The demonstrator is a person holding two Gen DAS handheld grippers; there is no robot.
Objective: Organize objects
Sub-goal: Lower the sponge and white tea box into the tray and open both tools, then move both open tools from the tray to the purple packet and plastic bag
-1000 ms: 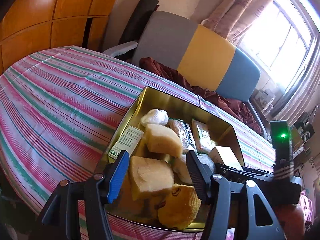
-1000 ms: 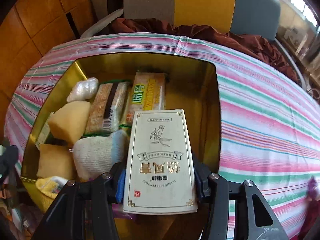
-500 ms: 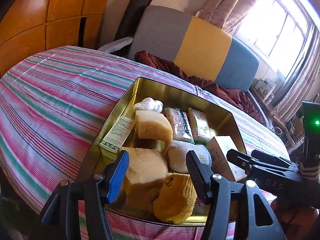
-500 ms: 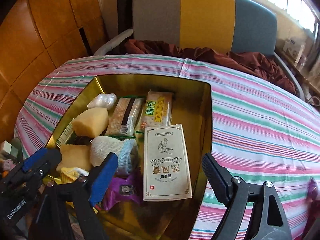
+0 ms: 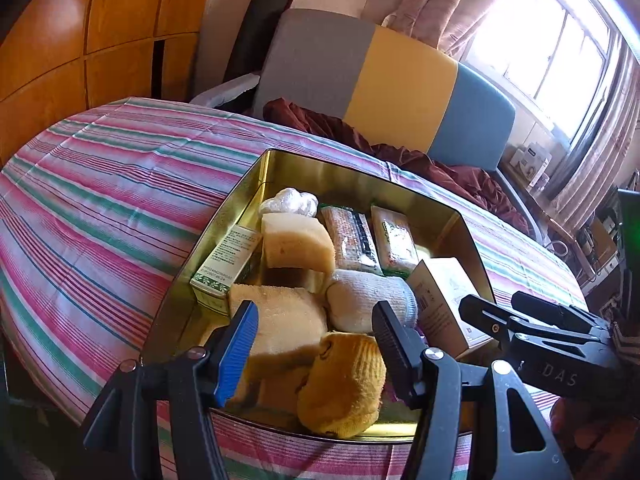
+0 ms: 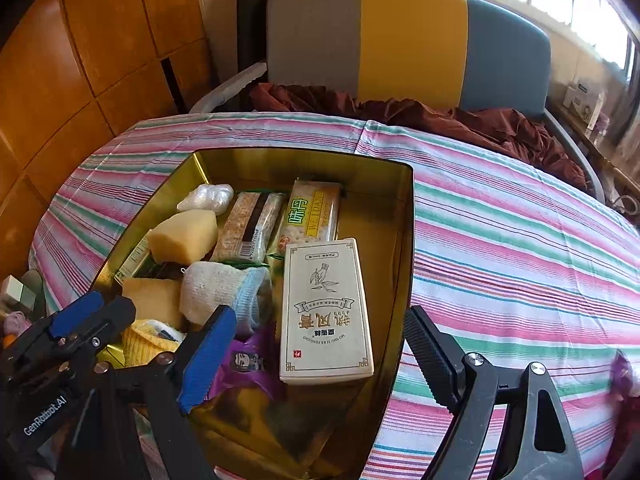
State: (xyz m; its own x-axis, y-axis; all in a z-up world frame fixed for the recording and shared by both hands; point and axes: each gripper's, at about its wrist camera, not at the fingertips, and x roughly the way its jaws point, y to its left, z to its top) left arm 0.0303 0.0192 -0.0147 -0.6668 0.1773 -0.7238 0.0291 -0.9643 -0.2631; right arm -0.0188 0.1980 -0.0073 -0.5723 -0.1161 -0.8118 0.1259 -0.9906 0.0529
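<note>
We see right hand-held gripper (image 6: 310, 356) released, lower frame; tea box (image 6: 326, 308) flat in gold tin (image 6: 406, 240), presumably to fit. Left hand-held gripper (image 5: 314, 344) released, empty.

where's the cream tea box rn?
In the right wrist view the cream tea box lies flat inside the gold tin, along its right wall, just right of the white sock, below the cracker pack.

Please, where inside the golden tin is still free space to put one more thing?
Bare floor shows along the gold tin's right wall, beside the white box, and behind the cracker packet. The left half is crowded with sponges and socks.
</note>
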